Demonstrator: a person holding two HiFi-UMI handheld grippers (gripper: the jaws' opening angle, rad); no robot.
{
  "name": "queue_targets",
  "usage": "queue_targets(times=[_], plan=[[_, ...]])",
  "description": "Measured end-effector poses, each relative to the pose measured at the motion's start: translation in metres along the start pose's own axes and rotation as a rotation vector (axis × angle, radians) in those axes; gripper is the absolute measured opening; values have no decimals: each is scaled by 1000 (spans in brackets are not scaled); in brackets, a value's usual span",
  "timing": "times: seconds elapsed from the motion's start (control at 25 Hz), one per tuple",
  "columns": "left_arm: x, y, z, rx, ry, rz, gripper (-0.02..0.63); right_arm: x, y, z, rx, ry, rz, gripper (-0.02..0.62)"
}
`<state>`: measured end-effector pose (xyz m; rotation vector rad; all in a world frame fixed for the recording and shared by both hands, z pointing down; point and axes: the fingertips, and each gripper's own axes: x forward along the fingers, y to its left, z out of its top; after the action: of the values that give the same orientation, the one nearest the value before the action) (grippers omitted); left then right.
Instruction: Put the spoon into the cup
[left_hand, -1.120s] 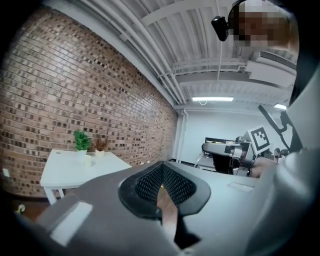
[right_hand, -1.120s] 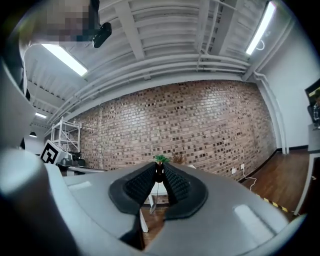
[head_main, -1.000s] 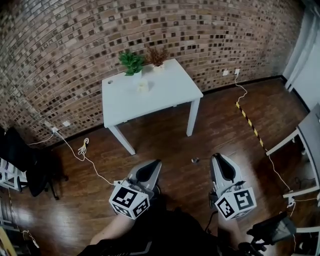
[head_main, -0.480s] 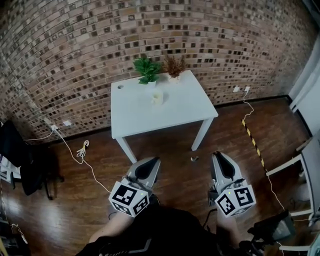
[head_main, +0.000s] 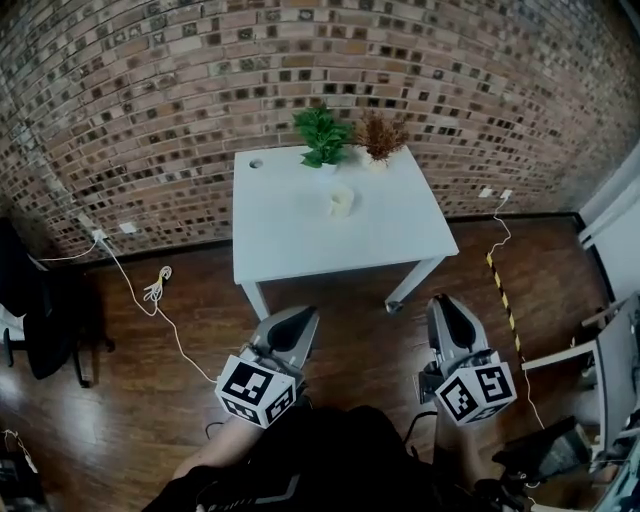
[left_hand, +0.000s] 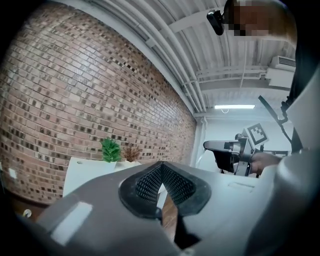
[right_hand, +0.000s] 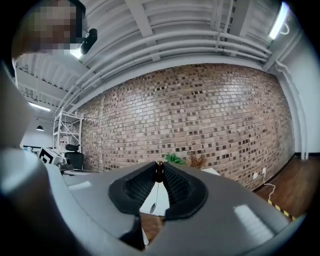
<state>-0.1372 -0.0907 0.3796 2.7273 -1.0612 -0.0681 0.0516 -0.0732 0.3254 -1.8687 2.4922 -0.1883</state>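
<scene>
A pale cup (head_main: 341, 203) stands on the white table (head_main: 290, 235), toward its far side, well ahead of both grippers. My right gripper (head_main: 440, 302) is held level and is shut on a thin metal spoon (right_hand: 156, 192) by the end of its handle. The spoon's bowl hangs down below the tips. My left gripper (head_main: 307, 316) is beside it, also level, its jaws closed tip to tip (left_hand: 162, 165) with nothing between them. Both grippers are over the wooden floor, short of the table's near edge.
A green plant (head_main: 322, 135) and a dried brown plant (head_main: 381, 135) stand at the table's back edge against the brick wall (head_main: 150, 90). Cables (head_main: 155, 295) lie on the floor at left. A black chair (head_main: 45, 320) is at far left and a yellow-black floor strip (head_main: 505, 295) at right.
The table with the cup has come closer and lower in the head view as the person walks toward it. Both grippers keep their pose, the spoon still hanging from the right one.
</scene>
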Motion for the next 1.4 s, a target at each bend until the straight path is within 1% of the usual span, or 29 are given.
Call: queue_targets(times=[0.12, 0.24, 0.36, 0.56, 0.76, 0.88, 0.96, 1.16, 1.32, 1.4], plan=[[14, 16, -4, -33, 1, 0, -6, 23, -3, -4, -2, 26, 6, 52], [31, 32, -2, -46, -1, -2, -6, 49, -10, -4, 0, 41, 13, 52], [51, 56, -1, -52, 4, 29, -6, 79, -19, -6, 1, 42, 28, 52], [92, 93, 3, -31, 18, 83, -6, 136, -45, -13, 19, 48, 78, 52], [143, 127, 17, -8, 17, 136, -6, 199, -77, -9, 31, 48, 134, 52], [170, 148, 22, -6, 14, 187, -6, 236, -97, -11, 23, 60, 172, 53], [189, 158, 25, -6, 24, 204, -6, 259, -110, -10, 33, 64, 193, 53], [226, 177, 34, 27, 38, 247, -6, 306, -125, -6, 17, 53, 284, 52], [244, 193, 38, 49, 61, 265, -6, 340, -138, -17, 43, 67, 299, 52], [252, 200, 34, 41, 71, 266, -8, 355, -145, -26, 55, 83, 294, 52]])
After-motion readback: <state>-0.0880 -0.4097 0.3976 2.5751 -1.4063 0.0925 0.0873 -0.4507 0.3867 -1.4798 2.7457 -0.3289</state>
